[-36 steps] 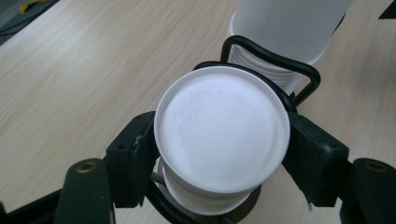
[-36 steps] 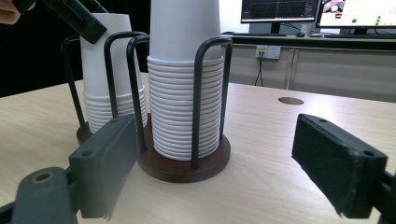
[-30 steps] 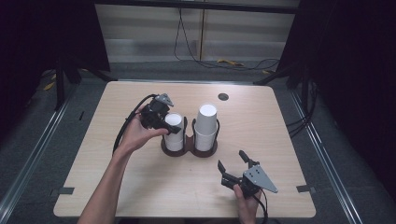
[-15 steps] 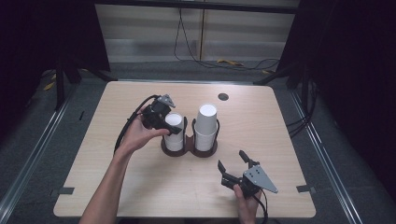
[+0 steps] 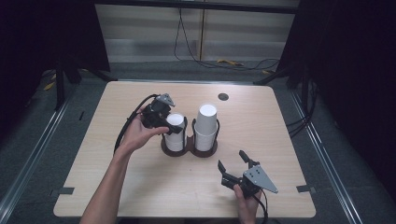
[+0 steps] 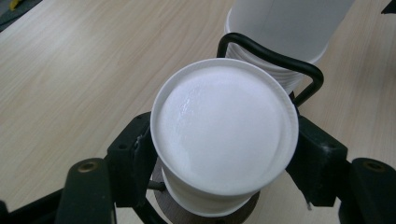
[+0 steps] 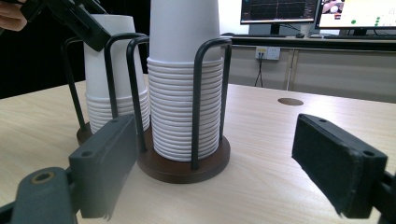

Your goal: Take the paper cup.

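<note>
clamping the top white cup (image 6: 224,126) of the left stack, the left gripper (image 5: 159,113) has a jaw on each side of it, over the dark cup holder (image 5: 189,148); near the holder's front, the right gripper (image 5: 236,164) rests wide open, holding nothing

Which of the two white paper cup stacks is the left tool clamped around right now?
The shorter white paper cup stack, on the left side of the dark wooden holder. The left tool closes on its top cup; the taller stack stands untouched.
</note>
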Action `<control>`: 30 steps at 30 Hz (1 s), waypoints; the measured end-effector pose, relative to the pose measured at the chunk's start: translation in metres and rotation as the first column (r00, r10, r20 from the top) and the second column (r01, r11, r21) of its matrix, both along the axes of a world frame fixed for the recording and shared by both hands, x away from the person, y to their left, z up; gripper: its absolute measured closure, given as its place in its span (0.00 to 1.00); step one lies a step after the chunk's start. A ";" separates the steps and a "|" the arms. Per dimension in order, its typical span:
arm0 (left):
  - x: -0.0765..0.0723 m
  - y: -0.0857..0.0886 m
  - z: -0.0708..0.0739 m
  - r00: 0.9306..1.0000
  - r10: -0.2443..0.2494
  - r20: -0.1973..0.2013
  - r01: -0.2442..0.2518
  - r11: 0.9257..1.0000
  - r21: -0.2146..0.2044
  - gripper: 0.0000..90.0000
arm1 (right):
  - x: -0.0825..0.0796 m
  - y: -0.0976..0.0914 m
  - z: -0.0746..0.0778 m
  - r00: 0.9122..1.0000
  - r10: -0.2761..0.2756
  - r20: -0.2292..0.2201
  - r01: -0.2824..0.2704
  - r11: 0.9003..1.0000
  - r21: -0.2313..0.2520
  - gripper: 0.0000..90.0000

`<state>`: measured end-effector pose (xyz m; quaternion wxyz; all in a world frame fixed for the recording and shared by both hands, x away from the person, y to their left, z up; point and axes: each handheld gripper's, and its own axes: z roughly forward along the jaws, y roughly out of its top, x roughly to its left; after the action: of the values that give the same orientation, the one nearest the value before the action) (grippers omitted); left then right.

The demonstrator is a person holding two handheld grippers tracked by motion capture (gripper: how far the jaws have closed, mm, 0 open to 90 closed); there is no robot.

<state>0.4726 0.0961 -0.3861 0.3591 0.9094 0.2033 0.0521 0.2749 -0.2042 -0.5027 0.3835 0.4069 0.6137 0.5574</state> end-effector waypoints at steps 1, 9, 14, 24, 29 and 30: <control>0.000 0.001 0.000 1.000 0.002 0.001 -0.002 1.000 -0.002 0.35 | 0.000 0.000 0.000 1.000 0.000 0.001 0.000 1.000 0.000 0.16; -0.001 0.004 0.004 1.000 0.013 0.009 -0.012 1.000 -0.016 0.37 | 0.000 0.000 0.000 1.000 -0.003 -0.002 0.003 1.000 0.005 0.16; -0.001 0.004 0.007 1.000 0.010 0.016 -0.010 1.000 -0.006 0.38 | 0.000 0.000 0.000 1.000 -0.003 -0.003 0.003 1.000 0.005 0.16; -0.005 0.009 0.017 0.999 0.032 0.035 -0.029 0.998 -0.060 0.38 | 0.000 0.000 0.000 1.000 -0.002 0.000 0.002 1.000 0.004 0.16; -0.006 0.013 0.020 0.998 0.034 0.047 -0.030 0.997 -0.073 0.38 | 0.000 0.000 0.000 1.000 -0.002 -0.004 0.002 1.000 0.005 0.16; -0.006 0.014 0.021 0.998 0.038 0.045 -0.035 0.996 -0.079 0.38 | 0.000 0.000 0.000 1.000 -0.005 -0.005 0.005 1.000 0.004 0.16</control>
<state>0.4669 0.1098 -0.3654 0.3979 0.8894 0.2134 0.0716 0.2751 -0.2039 -0.5025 0.3825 0.4105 0.6126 0.5567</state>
